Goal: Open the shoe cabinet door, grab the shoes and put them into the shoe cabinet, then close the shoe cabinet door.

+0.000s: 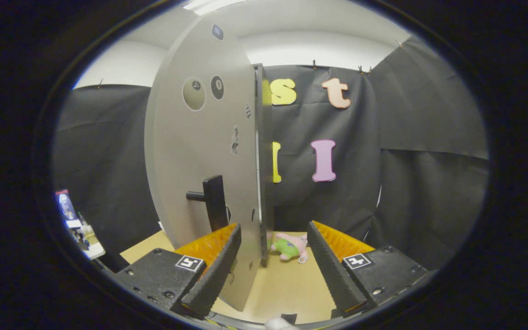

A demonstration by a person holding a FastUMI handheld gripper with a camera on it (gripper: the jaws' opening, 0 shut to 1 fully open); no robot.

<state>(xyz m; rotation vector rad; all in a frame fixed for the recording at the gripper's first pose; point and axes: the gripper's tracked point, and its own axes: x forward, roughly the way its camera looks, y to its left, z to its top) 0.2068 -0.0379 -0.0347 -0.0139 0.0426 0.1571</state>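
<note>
The grey shoe cabinet door (200, 151) stands swung out, almost edge-on to me, with small stickers on its face. Its black handle (213, 201) sticks out low on the face, just above my left finger (216, 270). The door's dark free edge (264, 174) runs down between my fingers, close beside the left one. My gripper (273, 228) is open, and the right finger (332, 270) stands well apart from the door. I cannot tell whether the left finger touches the door's face.
A pink and green plush toy (291, 247) lies on the light wooden tabletop (287, 288) just beyond the fingers, past the door's edge. Off to the left, small colourful items (74, 220) sit on a white surface. Black cloth walls close in the back and right.
</note>
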